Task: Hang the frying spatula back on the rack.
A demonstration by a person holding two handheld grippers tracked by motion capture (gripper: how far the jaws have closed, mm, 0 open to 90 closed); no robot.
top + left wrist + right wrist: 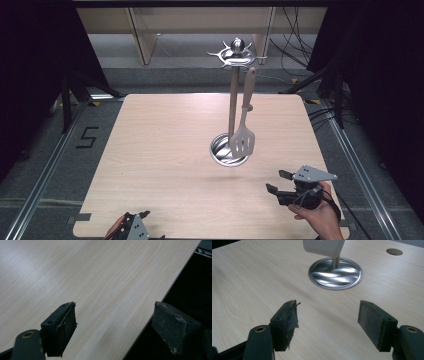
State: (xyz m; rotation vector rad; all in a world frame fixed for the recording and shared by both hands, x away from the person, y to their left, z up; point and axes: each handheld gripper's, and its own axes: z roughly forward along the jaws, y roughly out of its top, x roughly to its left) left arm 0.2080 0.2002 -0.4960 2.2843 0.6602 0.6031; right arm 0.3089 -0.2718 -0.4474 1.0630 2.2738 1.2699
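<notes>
Slotted spatula [243, 137]: hangs from rack hook [235, 54], high view; blade at 12 o'clock in right gripper view.
Right gripper [276, 182]: jaws apart, empty.
Left gripper [113, 327]: jaws apart over table edge [140, 335].

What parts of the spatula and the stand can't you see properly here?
- Spatula, right tool view: handle cut off by the top edge.
- Stand, right tool view: pole and hooks cut off above its base.
- High view: which hook holds the spatula is too small to tell.
</notes>
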